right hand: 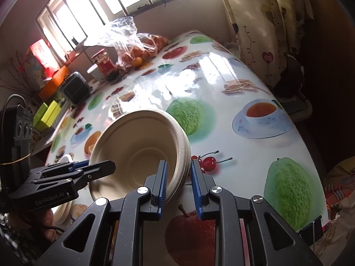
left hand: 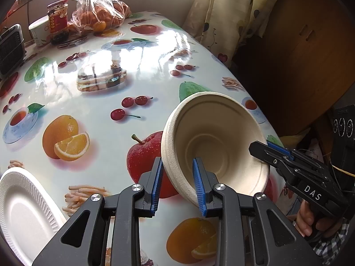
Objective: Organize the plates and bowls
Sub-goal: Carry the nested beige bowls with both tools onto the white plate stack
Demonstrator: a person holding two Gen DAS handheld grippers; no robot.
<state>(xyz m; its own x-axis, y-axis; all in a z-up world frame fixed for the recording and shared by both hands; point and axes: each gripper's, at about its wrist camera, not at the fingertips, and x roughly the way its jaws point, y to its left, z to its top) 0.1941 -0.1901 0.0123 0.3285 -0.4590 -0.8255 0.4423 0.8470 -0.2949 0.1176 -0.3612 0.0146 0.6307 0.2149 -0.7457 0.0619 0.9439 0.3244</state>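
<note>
A stack of beige paper bowls is held tilted above the fruit-print table, its opening toward both cameras. My left gripper is shut on the stack's left rim, one finger inside and one outside. My right gripper is shut on the opposite rim of the bowls. Each gripper shows in the other's view: the right gripper at the right, the left gripper at the left. A white foam plate lies on the table at the lower left.
At the far end of the table stand a plastic bag of oranges, a red-labelled jar, a white cup and a small black appliance. Curtains hang past the table's right edge.
</note>
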